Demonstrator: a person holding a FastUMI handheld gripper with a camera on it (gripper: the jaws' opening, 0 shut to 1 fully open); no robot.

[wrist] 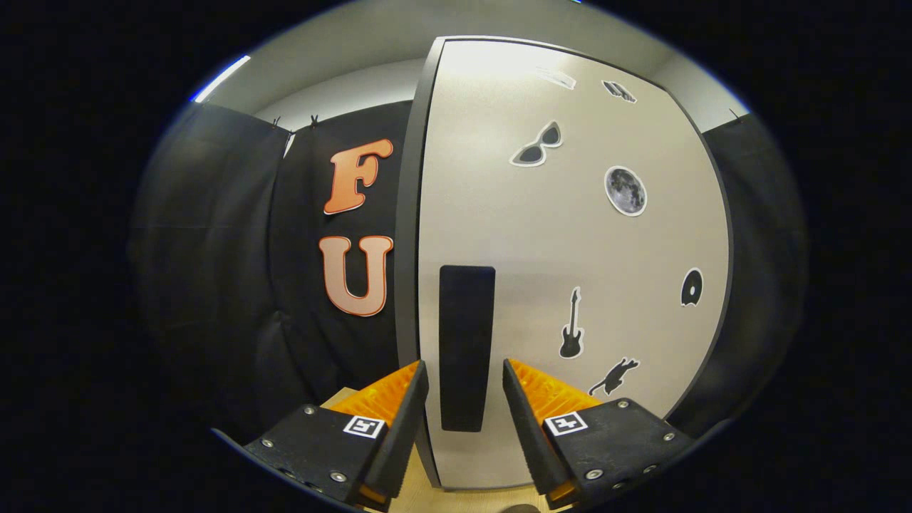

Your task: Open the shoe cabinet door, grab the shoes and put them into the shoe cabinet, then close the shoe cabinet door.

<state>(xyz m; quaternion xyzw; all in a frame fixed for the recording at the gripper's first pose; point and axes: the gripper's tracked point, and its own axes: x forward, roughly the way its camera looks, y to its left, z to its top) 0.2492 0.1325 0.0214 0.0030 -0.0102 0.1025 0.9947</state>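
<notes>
Shoe cabinet door (570, 242) shut, straight ahead, its dark upright handle (467, 348) just beyond and between the fingertips. Tongs (464, 388) spread wide, gripping nothing, one finger either side of the handle, apart from it. Stickers on the door: sunglasses (538, 146), moon (625, 190), guitar (571, 324), cat (613, 376). Black cloth wall (235, 271) beside the cabinet; pale wooden floor (456, 499) beneath.
</notes>
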